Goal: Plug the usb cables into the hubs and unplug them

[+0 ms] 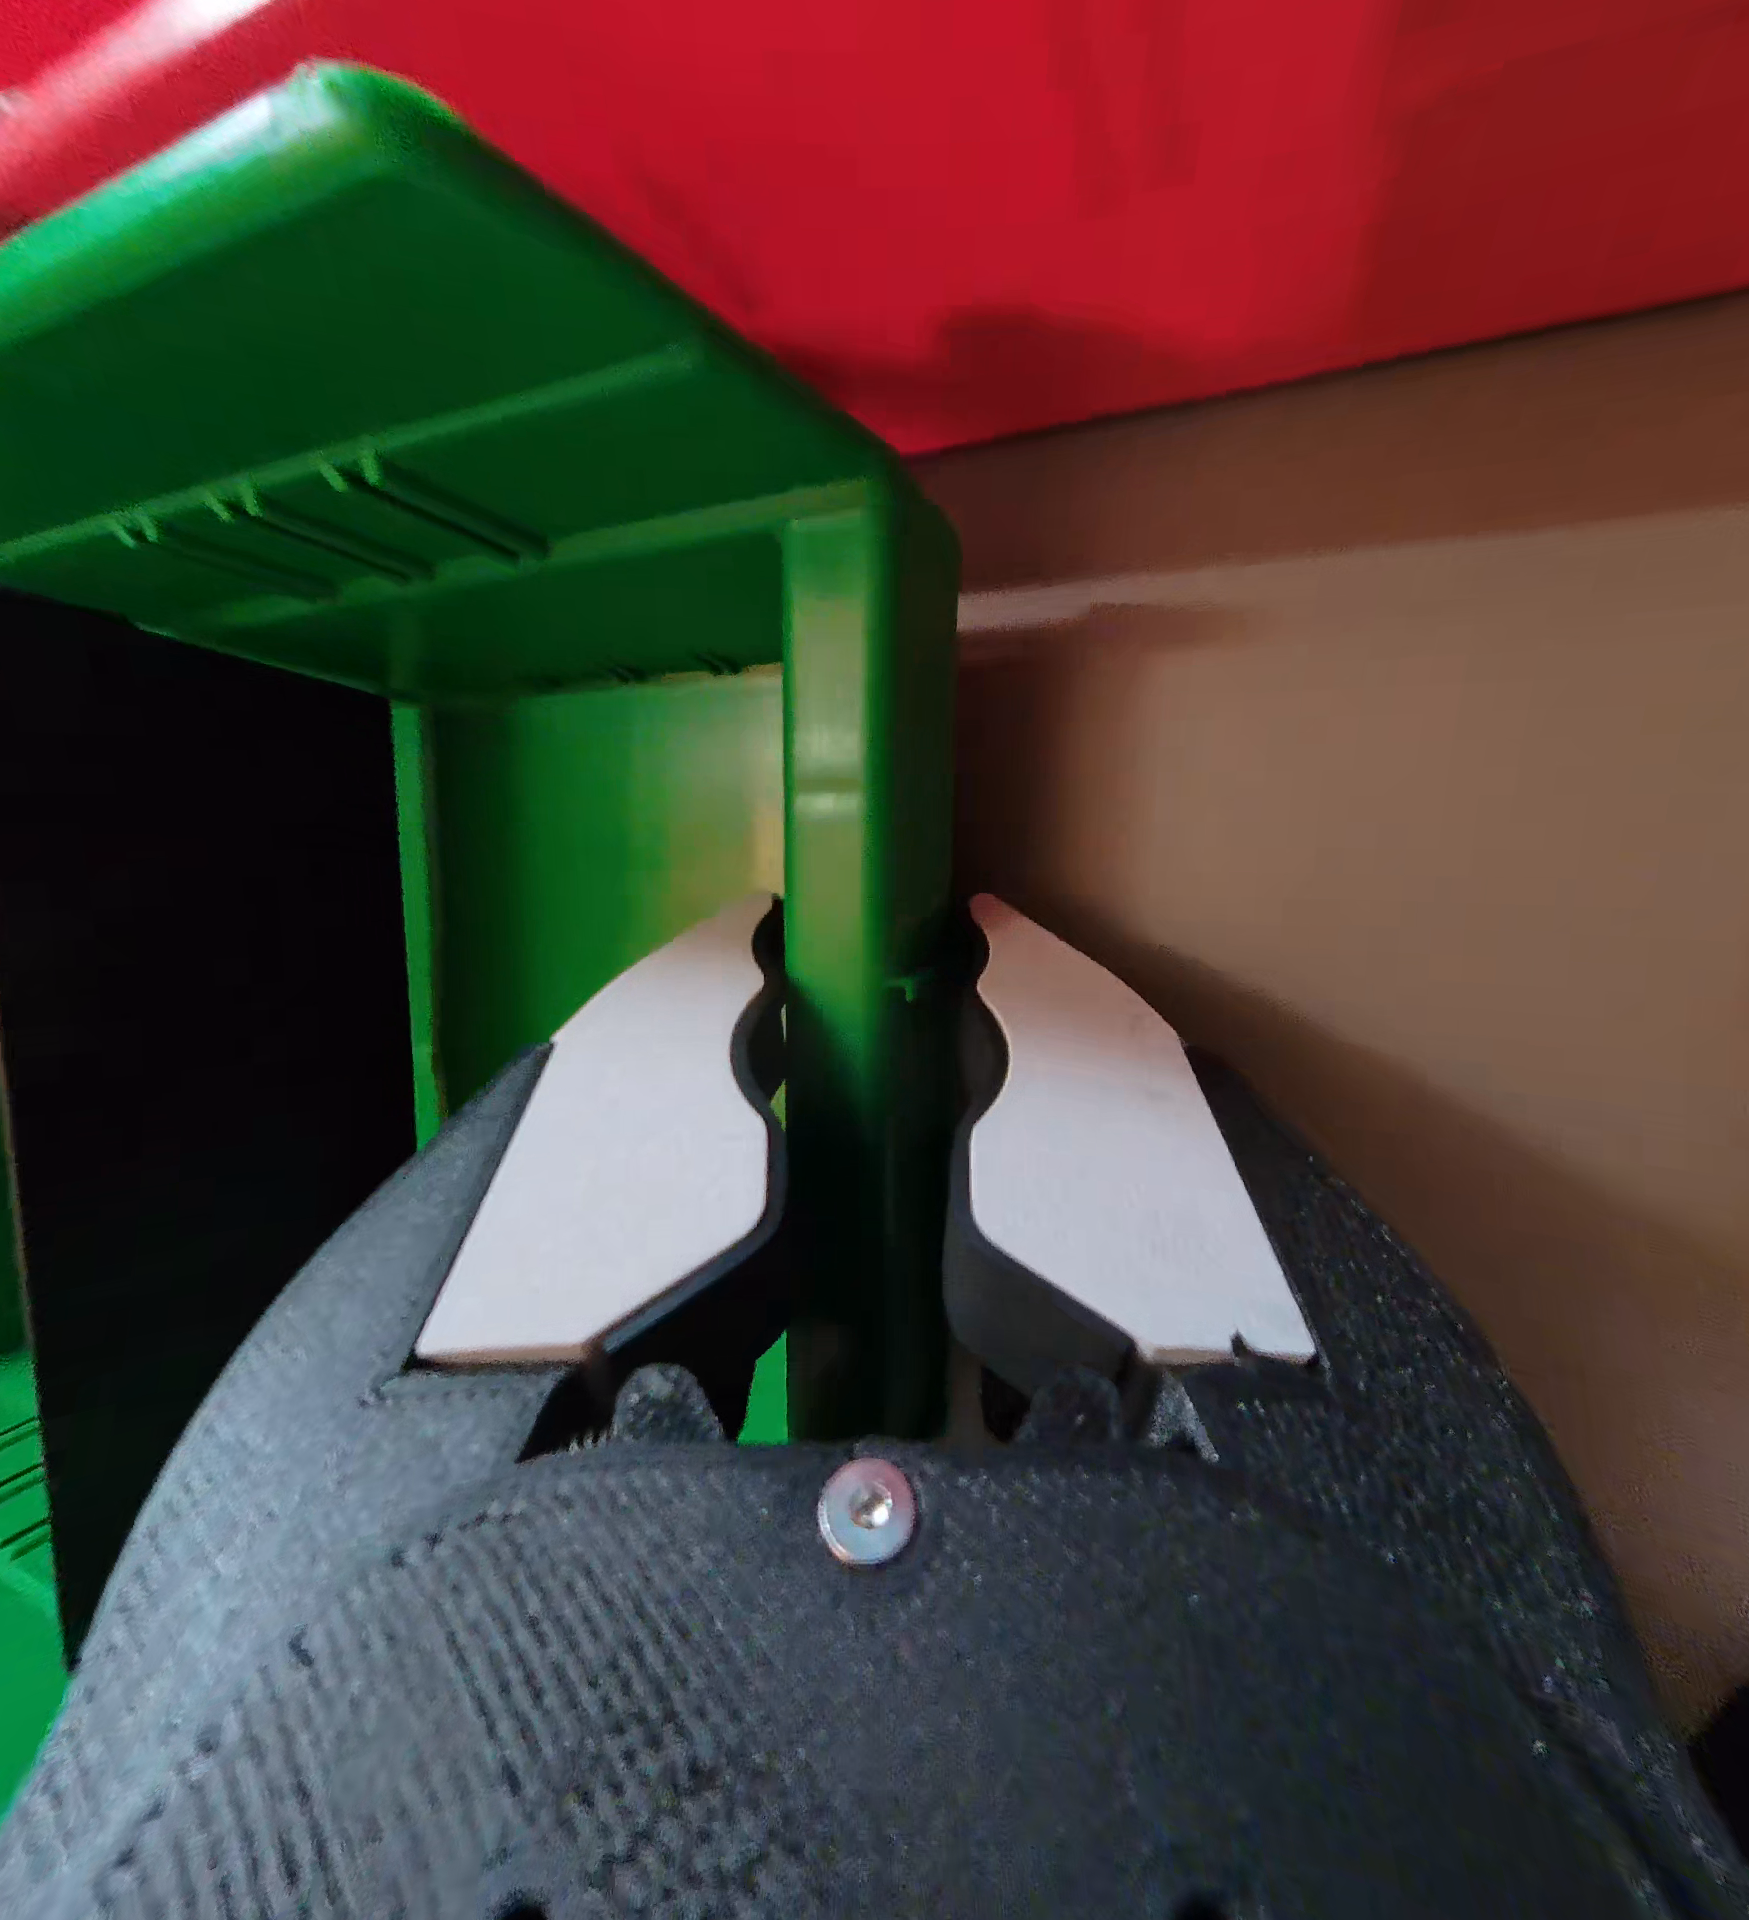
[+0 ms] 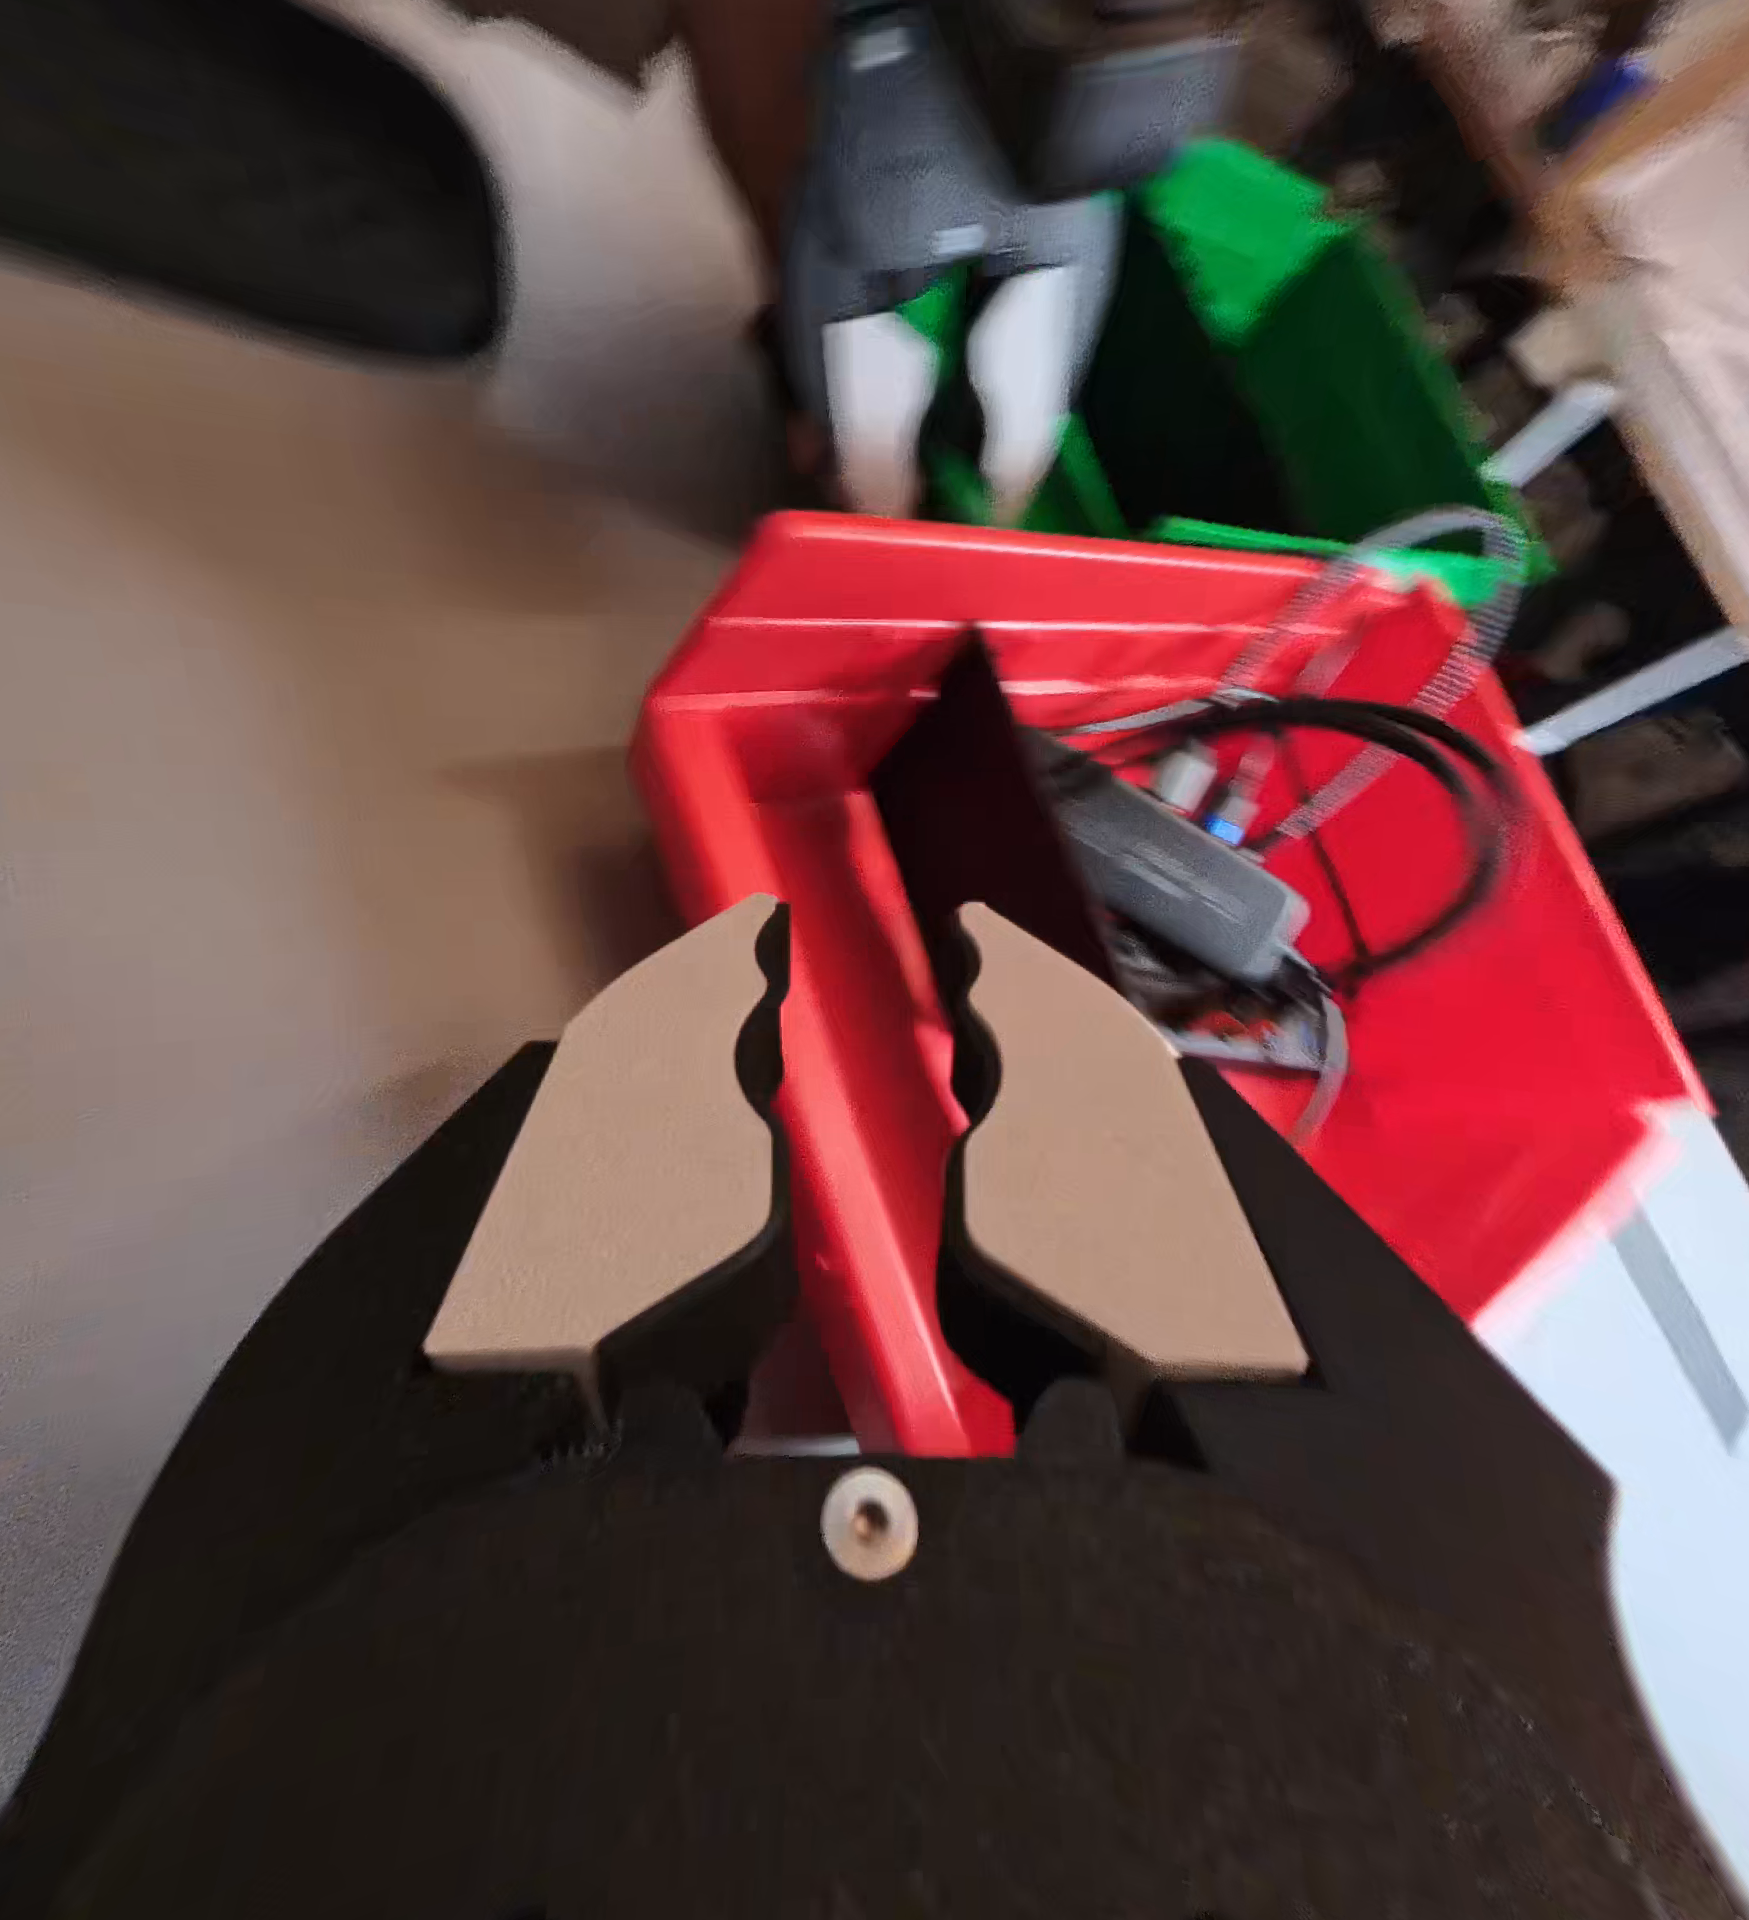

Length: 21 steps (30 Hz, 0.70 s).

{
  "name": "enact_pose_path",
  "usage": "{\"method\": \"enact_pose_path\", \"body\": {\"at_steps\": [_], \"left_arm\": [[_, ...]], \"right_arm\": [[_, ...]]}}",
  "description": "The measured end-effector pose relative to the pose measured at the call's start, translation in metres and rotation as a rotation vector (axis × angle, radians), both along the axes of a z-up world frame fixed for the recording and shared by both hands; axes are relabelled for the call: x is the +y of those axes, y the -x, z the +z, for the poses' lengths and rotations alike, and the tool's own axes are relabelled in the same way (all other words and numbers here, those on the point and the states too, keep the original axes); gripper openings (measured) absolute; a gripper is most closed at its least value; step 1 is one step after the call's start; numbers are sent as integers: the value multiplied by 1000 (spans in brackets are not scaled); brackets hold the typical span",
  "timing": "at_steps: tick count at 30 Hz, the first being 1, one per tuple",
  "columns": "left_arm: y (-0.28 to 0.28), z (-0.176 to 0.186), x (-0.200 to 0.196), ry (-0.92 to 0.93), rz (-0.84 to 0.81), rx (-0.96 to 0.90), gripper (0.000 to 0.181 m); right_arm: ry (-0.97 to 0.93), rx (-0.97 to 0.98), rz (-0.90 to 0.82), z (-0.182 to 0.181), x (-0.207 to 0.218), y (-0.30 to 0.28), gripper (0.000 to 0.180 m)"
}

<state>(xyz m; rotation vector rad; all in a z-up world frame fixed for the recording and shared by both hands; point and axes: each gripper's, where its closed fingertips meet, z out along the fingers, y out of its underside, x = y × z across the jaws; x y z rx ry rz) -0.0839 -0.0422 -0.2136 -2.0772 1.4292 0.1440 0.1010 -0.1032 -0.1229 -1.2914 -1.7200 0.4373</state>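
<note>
Currently I clamp both bins to steady them | left gripper (image 1: 870, 914): jaws clenched on green plastic bin (image 1: 839, 790) wall | right gripper (image 2: 870, 914): jaws clenched on red plastic bin (image 2: 849, 1091) rim | grey USB hub (image 2: 1171, 883) with black cables (image 2: 1452, 758) lies inside red bin, near its far corner.

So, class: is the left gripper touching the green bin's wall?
Touching. The left wrist view shows the left gripper closed on the green bin's wall, both fingers pressed against it.

The green bin (image 1: 413, 436) was cut off at the left edge, its interior lost in shadow. The hub (image 2: 1176, 862) and cables (image 2: 1410, 790) were blurred, their plugs indistinguishable.
</note>
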Motion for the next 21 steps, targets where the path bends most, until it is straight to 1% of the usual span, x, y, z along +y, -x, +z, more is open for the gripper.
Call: {"method": "enact_pose_path", "body": {"at_steps": [2,3,4,6,7,8,9,11,14,15,16,18,20,21], "left_arm": [[-10,15,2,-72,-16,-93,28],[-13,27,2,-108,5,-157,31],[-16,40,-2,-130,37,-228,32],[-23,66,-15,-145,109,-419,42],[-29,79,-24,-136,146,-533,44],[-37,90,-35,-119,180,-656,47],[-46,98,-45,-97,219,-779,45],[-69,102,-66,-39,283,-952,49],[-97,89,-77,-42,383,-1007,55],[-104,87,-76,-63,419,-1025,55],[-111,83,-72,-87,452,-1039,55],[-118,71,-58,-152,535,-1018,58],[-122,64,-46,-195,580,-990,50],[-123,63,-42,-206,593,-972,48]], "right_arm": [[37,137,-181,22,29,-27,28],[55,200,-283,28,45,-46,32],[80,250,-382,29,60,-66,36],[176,306,-536,17,78,-101,43],[228,335,-589,9,83,-113,47],[280,371,-610,2,84,-117,49],[345,409,-615,-4,82,-116,49],[427,410,-624,-19,80,-104,52],[425,371,-668,-36,84,-85,54],[406,377,-684,-35,86,-81,49],[384,385,-700,-34,89,-79,41],[347,382,-723,-32,91,-77,36],[312,399,-757,-31,94,-80,33],[312,412,-772,-31,95,-82,27]]}}
